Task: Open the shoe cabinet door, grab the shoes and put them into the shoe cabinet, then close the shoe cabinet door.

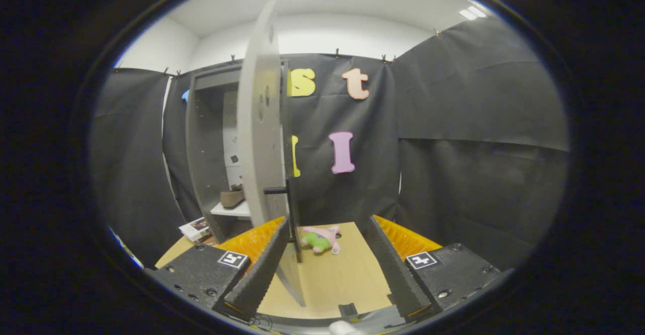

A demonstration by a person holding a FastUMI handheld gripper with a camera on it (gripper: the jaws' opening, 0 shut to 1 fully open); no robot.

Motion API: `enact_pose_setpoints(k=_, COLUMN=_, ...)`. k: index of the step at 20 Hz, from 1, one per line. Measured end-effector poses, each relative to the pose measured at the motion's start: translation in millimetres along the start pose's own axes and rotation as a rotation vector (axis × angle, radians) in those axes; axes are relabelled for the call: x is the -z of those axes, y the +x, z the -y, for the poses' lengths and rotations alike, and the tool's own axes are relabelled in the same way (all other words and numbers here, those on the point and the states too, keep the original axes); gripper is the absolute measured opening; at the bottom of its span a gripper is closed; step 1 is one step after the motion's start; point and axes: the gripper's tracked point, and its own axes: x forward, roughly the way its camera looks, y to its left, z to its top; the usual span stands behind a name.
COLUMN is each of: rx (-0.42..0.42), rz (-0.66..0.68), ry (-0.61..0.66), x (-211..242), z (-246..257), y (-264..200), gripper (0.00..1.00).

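Gripper (pixel 327 254) fingers spread wide, gripping nothing. Grey cabinet door (pixel 259 123) stands open btwn them, nr left finger. Brown shoe (pixel 232 197) sits on white shelf (pixel 233 210) inside cabinet.

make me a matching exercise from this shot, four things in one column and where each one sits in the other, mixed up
Things:
1. shoe
2. plush toy
3. cabinet door
4. booklets

Places:
A. on the wooden table, just ahead of the tool's fingers
B. on the white shelf inside the cabinet
C. swung open, its edge standing between the fingers near the left one
D. on the table by the foot of the cabinet

Pairs: 1-B, 2-A, 3-C, 4-D

The tool is open, its fingers apart and not pressing on the door.
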Motion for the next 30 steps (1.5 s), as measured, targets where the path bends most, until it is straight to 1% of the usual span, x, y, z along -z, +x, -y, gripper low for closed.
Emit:
enact_pose_setpoints(k=1, rx=-0.011, rz=-0.01, ry=-0.002, x=0, z=6, y=-2, gripper=0.99)
enact_pose_setpoints(k=2, rx=-0.038, rz=-0.016, ry=0.004, x=3, z=9, y=7, gripper=0.99)
enact_pose_setpoints(k=5, rx=-0.136, rz=-0.046, ry=0.018, x=11, z=0, y=29, gripper=0.98)
enact_pose_setpoints(k=6, rx=-0.164, rz=-0.053, ry=0.018, x=14, z=-6, y=43, gripper=0.98)
enact_pose_setpoints(k=9, rx=-0.247, rz=-0.063, ry=0.003, x=18, z=-20, y=52, gripper=0.98)
enact_pose_setpoints(k=12, rx=-0.277, rz=-0.047, ry=-0.049, x=15, z=-21, y=53, gripper=0.97)
enact_pose_setpoints(k=14, rx=-0.314, rz=-0.066, ry=-0.034, x=20, z=-31, y=54, gripper=0.96)
enact_pose_setpoints(k=16, rx=-0.339, rz=-0.067, ry=-0.051, x=21, z=-37, y=54, gripper=0.93)
enact_pose_setpoints(k=21, rx=-0.375, rz=-0.072, ry=-0.074, x=24, z=-73, y=48, gripper=0.93)
enact_pose_setpoints(k=23, rx=-0.376, rz=-0.075, ry=-0.056, x=26, z=-92, y=46, gripper=0.93)
enact_pose_setpoints(k=25, rx=-0.387, rz=-0.086, ry=-0.048, x=29, z=-118, y=44, gripper=0.93)
enact_pose_setpoints(k=30, rx=-0.378, rz=-0.099, ry=-0.021, x=34, z=-178, y=45, gripper=0.93)
